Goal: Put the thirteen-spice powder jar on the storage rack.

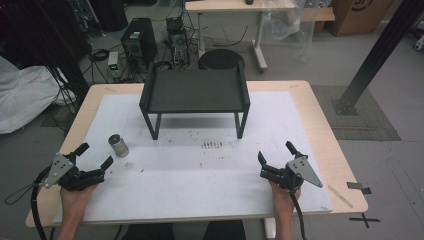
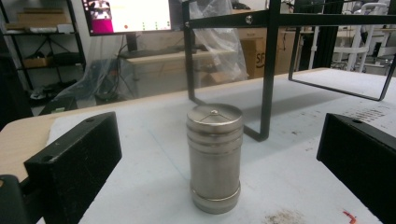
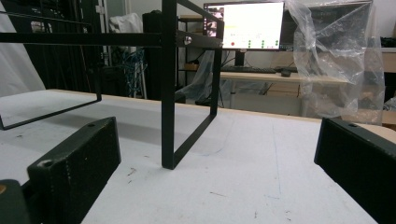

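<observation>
A small steel canister (image 1: pixel 118 145) (image 2: pixel 214 157) stands upright on the white mat (image 1: pixel 210 175), left of centre. My left gripper (image 1: pixel 95 155) (image 2: pixel 219 186) rests low at the mat's left edge, open, jaws wide apart. The canister stands a short way ahead of it and nothing is between the pads. My right gripper (image 1: pixel 276 152) (image 3: pixel 217 186) sits near the front right of the mat, open and holding nothing. It points at a leg of the black metal shelf (image 1: pixel 194 93) (image 3: pixel 168 84), which stands at the back centre of the mat. The shelf's frame (image 2: pixel 271 70) rises behind the canister.
The wooden table (image 1: pixel 320 125) shows around the mat. Dark scuff marks (image 1: pixel 212 144) lie in front of the shelf. A wooden stick (image 1: pixel 340 196) lies at the front right corner. Beyond the table are computers, cables, a round stool (image 1: pixel 221 59) and a desk.
</observation>
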{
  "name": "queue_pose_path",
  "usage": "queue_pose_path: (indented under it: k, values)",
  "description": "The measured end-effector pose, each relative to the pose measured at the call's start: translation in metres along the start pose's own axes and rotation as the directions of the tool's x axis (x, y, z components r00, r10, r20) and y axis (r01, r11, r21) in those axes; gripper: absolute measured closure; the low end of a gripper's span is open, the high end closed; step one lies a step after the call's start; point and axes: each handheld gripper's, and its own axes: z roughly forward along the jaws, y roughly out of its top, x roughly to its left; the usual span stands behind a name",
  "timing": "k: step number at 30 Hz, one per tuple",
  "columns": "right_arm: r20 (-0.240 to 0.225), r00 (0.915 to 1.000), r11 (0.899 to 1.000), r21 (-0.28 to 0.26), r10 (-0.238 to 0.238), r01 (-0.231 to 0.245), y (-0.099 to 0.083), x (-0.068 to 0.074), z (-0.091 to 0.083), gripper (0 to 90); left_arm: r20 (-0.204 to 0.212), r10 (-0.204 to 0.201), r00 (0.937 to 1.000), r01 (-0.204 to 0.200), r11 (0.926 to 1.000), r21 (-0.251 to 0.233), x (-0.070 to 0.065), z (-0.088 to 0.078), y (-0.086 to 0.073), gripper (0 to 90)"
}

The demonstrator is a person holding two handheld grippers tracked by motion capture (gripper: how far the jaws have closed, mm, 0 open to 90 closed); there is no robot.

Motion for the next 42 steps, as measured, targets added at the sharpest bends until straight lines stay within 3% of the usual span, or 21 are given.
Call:
queue_pose_path:
  k: [24,33,37,42]
  values:
    - [0.0,1.0,1.0,0.003,0.0,0.0,0.0,0.0,0.0,0.3,-0.004,-0.001,1.0,0.001,1.0,-0.005,0.0,0.0,0.0,0.3]
    - [0.0,1.0,1.0,0.003,-0.001,0.001,0.0,0.0,0.0,0.4,-0.005,0.048,0.9988,-0.048,0.9988,0.007,-0.005,0.001,0.001,0.3]
    - [-0.001,1.0,1.0,0.004,-0.001,0.001,0.0,0.0,0.0,0.4,0.001,0.064,0.998,-0.064,0.998,0.006,-0.008,0.0,0.006,0.2]
    - [-0.001,1.0,1.0,0.004,-0.001,0.001,0.0,0.0,0.0,0.5,0.007,0.048,0.9988,-0.048,0.9987,-0.018,-0.005,-0.004,0.017,0.2]
